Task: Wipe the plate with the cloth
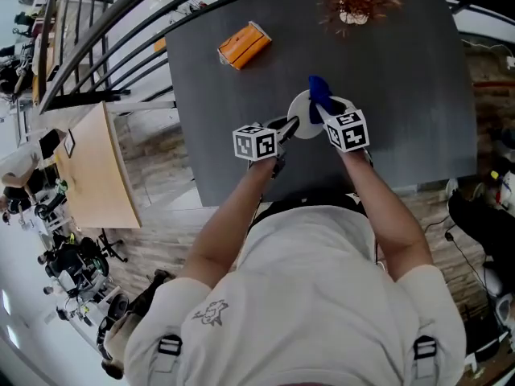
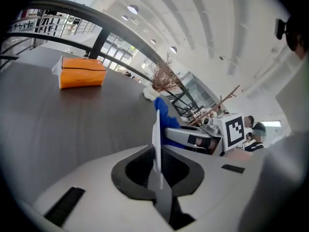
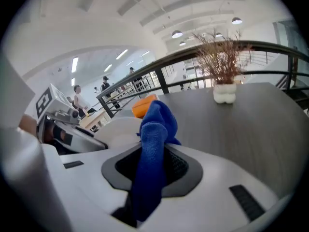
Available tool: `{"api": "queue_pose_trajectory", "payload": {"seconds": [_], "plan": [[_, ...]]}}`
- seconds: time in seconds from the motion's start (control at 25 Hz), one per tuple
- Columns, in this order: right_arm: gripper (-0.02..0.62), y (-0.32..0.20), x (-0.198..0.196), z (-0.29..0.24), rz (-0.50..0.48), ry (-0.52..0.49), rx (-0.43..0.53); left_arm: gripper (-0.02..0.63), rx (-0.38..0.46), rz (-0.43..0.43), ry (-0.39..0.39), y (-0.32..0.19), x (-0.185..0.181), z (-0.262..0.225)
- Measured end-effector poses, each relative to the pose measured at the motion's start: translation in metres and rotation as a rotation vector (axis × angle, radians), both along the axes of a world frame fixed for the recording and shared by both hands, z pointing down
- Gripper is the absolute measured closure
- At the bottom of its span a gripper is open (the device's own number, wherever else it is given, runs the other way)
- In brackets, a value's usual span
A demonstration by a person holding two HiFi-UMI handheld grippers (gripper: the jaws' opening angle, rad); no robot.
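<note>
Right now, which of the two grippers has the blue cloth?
The right gripper, shut on the blue cloth; the left gripper grips the white plate by its rim.

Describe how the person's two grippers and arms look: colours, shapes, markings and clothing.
The left gripper and right gripper look alike: light grey bodies with a black ribbed recess at the jaws, each carrying a white cube with black square markers. No cables show. The person wears a white short-sleeved T-shirt with buckled shoulder straps.

Bright, even light from ceiling lamps (image 3: 177, 34) and big windows (image 2: 116, 47), barely any shadow on the dark tabletop (image 1: 402, 95). Both gripper views bend hard at the edges with black corners; the far background looks maybe slightly soft.
</note>
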State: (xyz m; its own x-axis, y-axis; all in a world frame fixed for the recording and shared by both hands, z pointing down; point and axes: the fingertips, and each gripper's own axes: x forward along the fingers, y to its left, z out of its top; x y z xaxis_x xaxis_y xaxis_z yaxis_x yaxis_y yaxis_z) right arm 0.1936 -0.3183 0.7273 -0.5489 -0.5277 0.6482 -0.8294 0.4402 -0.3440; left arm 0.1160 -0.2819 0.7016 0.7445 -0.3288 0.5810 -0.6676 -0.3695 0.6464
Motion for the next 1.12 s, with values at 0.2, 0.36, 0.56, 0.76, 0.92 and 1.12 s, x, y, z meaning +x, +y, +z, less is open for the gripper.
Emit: {"api": "queue_pose_trajectory", "payload": {"seconds": [0.2,0.36,0.56,0.76,0.92,1.12], "plan": [[0.503,0.017,-0.064,-0.101,-0.148,-0.011,0.241,0.579,0.05,-0.011,0.176,0.009,-0.02,-0.061],[0.503,0.048,-0.114,-0.146,-0.318,0.046,0.356,0.578,0.125,-0.114,0.32,-0.002,-0.062,-0.119],[0.503,0.076,-0.156,-0.167,-0.384,0.118,0.369,0.577,0.195,-0.231,0.389,0.001,-0.13,-0.167],[0.503,0.067,-0.168,-0.194,-0.372,0.356,0.442,0.578,0.218,-0.221,0.391,0.038,-0.193,-0.183],[0.503,0.062,-0.201,-0.237,-0.37,0.407,0.528,0.575,0.283,-0.114,0.327,0.072,-0.212,-0.195],[0.503,0.092,-0.275,-0.284,-0.449,0.372,0.654,0.577,0.326,-0.005,0.307,0.092,-0.219,-0.21]]}}
